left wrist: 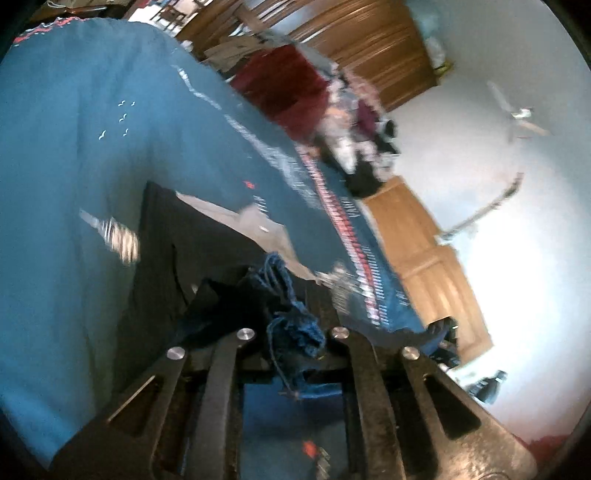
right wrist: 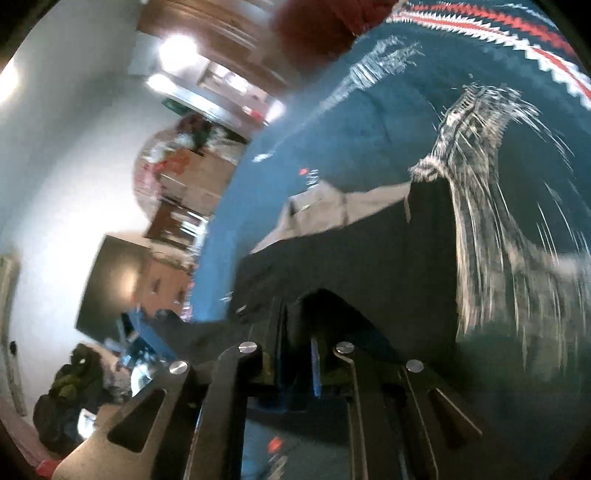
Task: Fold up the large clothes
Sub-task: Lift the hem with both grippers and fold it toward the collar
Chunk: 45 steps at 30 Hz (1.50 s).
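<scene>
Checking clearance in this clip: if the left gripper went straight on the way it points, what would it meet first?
The dark garment bunched in the left gripper already fills that line; beyond it lies the blue bedspread. Depth is blurred, so this is tentative.

A teal bedspread [left wrist: 92, 155] covers the bed, printed with small white birds and edged by a red-and-white zigzag border [right wrist: 517, 33]. A dark red cloth [left wrist: 284, 88] lies at its far side, with a jumbled heap of clothes [left wrist: 354, 136] beside it. Beyond stand wooden cabinets [left wrist: 369, 40] and a wooden door [left wrist: 417, 251]. A ceiling fan [left wrist: 517, 118] shows against the pale ceiling (blurred). In the right wrist view, a dark bag [right wrist: 70, 391] sits on the floor.
</scene>
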Motion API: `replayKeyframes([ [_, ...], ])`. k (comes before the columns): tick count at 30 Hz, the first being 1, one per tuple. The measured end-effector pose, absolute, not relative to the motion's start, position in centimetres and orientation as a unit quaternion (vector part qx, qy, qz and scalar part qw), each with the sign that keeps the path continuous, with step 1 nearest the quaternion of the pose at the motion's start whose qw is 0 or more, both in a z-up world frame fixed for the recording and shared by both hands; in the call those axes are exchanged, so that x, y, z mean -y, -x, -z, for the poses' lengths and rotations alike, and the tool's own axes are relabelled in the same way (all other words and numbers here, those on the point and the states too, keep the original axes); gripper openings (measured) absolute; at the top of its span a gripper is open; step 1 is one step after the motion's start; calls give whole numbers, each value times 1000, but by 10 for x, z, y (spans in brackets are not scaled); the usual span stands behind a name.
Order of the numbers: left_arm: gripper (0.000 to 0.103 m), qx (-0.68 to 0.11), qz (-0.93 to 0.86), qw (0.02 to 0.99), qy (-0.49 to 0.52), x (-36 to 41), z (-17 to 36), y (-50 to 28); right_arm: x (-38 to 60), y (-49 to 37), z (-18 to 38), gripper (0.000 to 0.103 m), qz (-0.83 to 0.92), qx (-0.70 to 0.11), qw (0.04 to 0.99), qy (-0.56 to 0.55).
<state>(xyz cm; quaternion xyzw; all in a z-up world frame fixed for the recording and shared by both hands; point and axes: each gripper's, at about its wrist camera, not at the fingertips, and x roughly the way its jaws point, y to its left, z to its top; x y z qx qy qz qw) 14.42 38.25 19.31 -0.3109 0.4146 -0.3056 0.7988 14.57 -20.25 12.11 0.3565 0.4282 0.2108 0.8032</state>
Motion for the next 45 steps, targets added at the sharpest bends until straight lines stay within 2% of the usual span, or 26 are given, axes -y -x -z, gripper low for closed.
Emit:
replayKeyframes([
  [2, 14, -431, 287, 799, 306, -373, -173, -178, 206, -190, -103, 16, -200, -445, 805, -336],
  [3, 20, -439, 277, 798, 305, -370, -162, -194, 210, -214, -89, 19, -192, -453, 808, -323],
  [4, 31, -452, 266, 795, 305, -367, -142, -216, 213, -230, -76, 25, -182, -463, 807, -319],
  [5, 37, -470, 250, 793, 297, -365, -123, -233, 218, -246, -60, 30, -168, -478, 800, -320],
  [6, 42, -492, 219, 791, 289, -365, -104, -246, 226, -263, -39, 43, -139, -500, 793, -320],
  [8, 41, -530, 187, 774, 292, -364, -66, -264, 240, -276, -20, 49, -108, -508, 789, -328],
  [9, 42, -526, 189, 775, 294, -363, -65, -264, 244, -277, -16, 51, -110, -503, 787, -340],
  [11, 51, -520, 201, 780, 284, -359, -72, -259, 246, -276, -13, 55, -116, -496, 791, -338],
  [13, 75, -512, 211, 788, 268, -355, -84, -252, 242, -277, -11, 55, -117, -497, 797, -322],
  [16, 89, -494, 183, 812, 251, -362, -107, -243, 237, -281, -10, 55, -114, -495, 803, -312],
  [21, 90, -450, 126, 857, 219, -394, -126, -245, 242, -259, -41, 56, -99, -444, 834, -313],
  [24, 90, -450, 122, 868, 173, -383, -124, -237, 242, -249, -61, 56, -75, -414, 858, -293],
  [29, 90, -463, 161, 865, 110, -323, -113, -241, 222, -263, -59, 51, -66, -431, 866, -244],
  [32, 90, -484, 175, 852, 99, -301, -101, -256, 202, -279, -37, 51, -62, -465, 861, -197],
  [34, 90, -507, 157, 841, 107, -301, -83, -272, 191, -290, -11, 50, -46, -493, 853, -164],
  [37, 88, -535, 108, 828, 129, -322, -53, -292, 192, -297, 1, 46, -39, -487, 858, -159],
  [40, 88, -525, 107, 832, 140, -325, -56, -295, 189, -301, 0, 46, -31, -492, 857, -149],
  [43, 84, -514, 93, 849, 78, -311, -75, -272, 179, -291, -18, 48, -17, -493, 860, -132],
  [45, 84, -482, 130, 865, 46, -293, -98, -235, 165, -260, -47, 48, -19, -462, 879, -119],
])
